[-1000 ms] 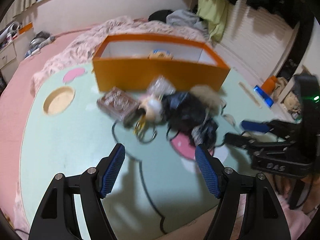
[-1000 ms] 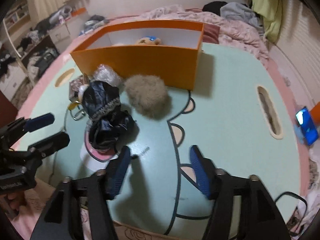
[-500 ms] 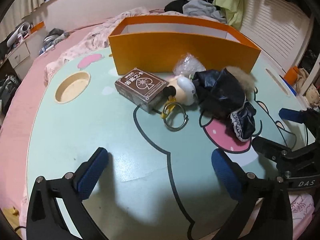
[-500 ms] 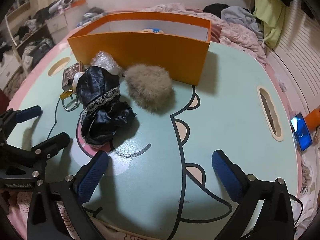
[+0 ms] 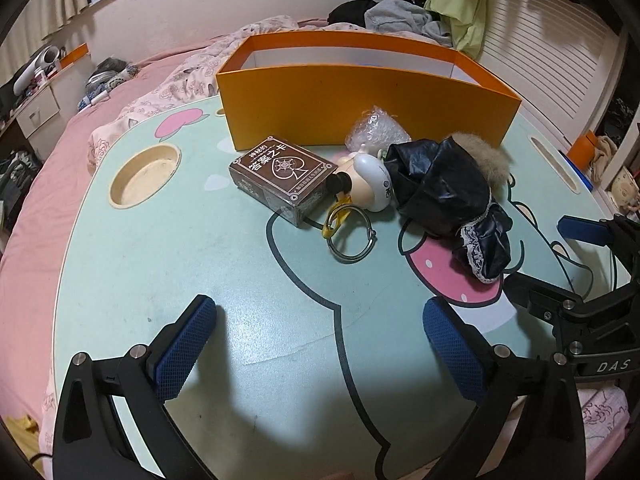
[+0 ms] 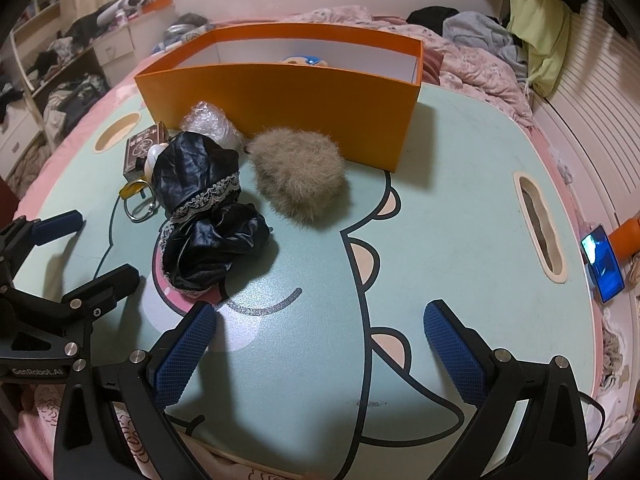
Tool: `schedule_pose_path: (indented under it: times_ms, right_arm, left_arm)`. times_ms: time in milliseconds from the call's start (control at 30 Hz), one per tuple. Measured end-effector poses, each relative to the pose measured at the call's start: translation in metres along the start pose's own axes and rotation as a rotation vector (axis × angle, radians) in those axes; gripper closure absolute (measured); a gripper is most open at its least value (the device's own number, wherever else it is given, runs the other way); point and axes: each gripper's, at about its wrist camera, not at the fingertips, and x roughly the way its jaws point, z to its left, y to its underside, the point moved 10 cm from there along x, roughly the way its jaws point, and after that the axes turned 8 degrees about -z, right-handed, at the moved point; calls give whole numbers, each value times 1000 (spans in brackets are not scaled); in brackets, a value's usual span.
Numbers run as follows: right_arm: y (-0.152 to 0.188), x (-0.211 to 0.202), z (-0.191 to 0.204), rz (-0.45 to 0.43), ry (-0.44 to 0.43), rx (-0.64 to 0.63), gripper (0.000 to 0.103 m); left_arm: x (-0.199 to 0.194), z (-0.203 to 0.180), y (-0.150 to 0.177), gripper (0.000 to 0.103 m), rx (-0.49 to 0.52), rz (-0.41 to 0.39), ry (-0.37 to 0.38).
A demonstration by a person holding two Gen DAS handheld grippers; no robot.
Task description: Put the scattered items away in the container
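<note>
Behind orange box (image 6: pixel 280 100) wall, a toy (image 6: pixel 306 60) (mostly hidden).

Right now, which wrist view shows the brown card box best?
The left wrist view: the brown card box lies unobstructed, its printed top and front side readable. In the right wrist view, only a sliver of it shows, mostly hidden behind the black fabric and the toy.

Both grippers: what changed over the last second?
The left gripper and right gripper have just been opening their jaws to full width, nothing between them. Both views tilted slightly. The orange box, card box, black cloth and fur ball stayed put.
</note>
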Motion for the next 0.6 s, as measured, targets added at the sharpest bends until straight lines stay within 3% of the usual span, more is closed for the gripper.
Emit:
schedule_pose_path:
  times_ms: [600]
  right_arm:
    - [6,1,-2,4,-3,0,0]
  left_arm:
    - [0,-3,1,0,8,1,7]
